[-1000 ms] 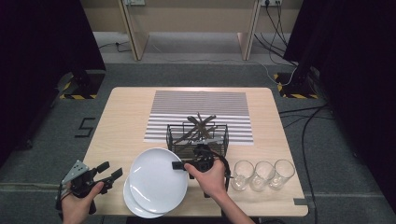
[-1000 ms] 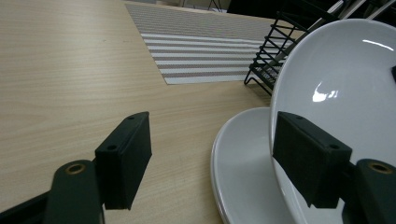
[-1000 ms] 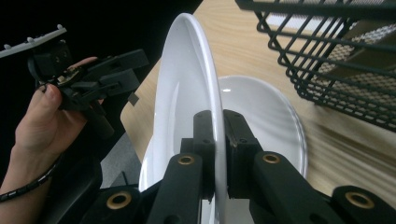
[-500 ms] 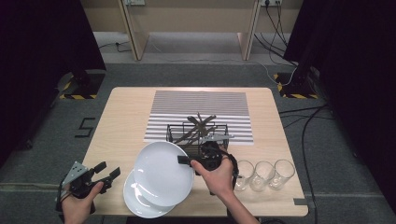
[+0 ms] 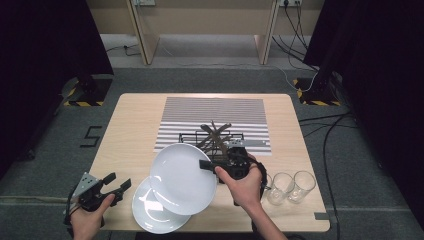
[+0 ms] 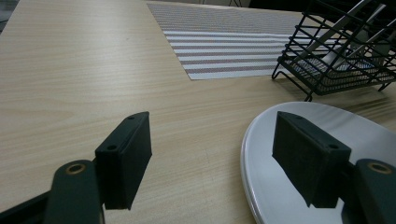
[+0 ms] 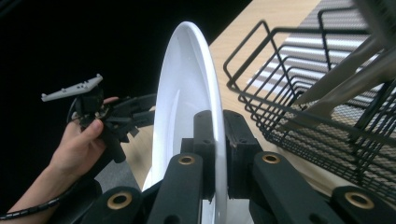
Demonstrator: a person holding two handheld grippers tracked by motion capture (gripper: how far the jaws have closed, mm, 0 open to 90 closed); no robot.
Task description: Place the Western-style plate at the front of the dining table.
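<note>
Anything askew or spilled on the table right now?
Nothing spilled or broken. The upper plate is tilted only because the right gripper clamps its rim, lifted off the lower plate. The three glasses stand upright beside the rack.

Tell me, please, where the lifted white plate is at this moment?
In the high view the lifted plate is near the table's front middle, clamped by the right gripper, above the second plate, beside the wire basket.

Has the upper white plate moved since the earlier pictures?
Yes. The upper plate, clamped in the right gripper, has lifted off the lower plate and shifted toward the black wire rack.
</note>
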